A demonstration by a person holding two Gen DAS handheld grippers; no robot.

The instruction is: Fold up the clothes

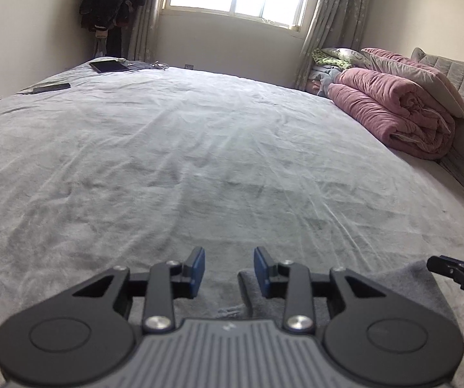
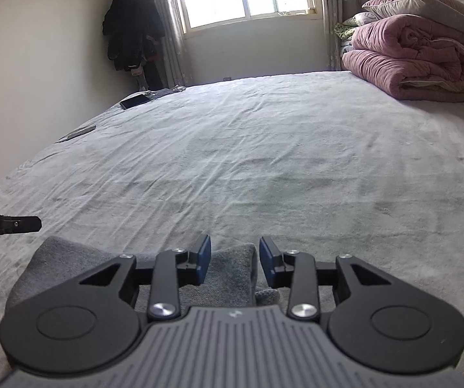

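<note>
A grey garment [image 2: 228,268] lies at the near edge of the bed [image 1: 199,148], just under both grippers. It seems folded at least once, though the tools hide most of it, so how many folds remain is hard to judge. The left gripper [image 1: 229,271] and right gripper [image 2: 235,263] both have their fingers parted, clamping nothing. The cloth looks soft and napped, with a thick doubled edge; the bedcover is a wrinkled pale plush.

black left gripper [image 1: 229,266] (blue pads [image 1: 198,266], silver screws [image 1: 158,322]).
</note>
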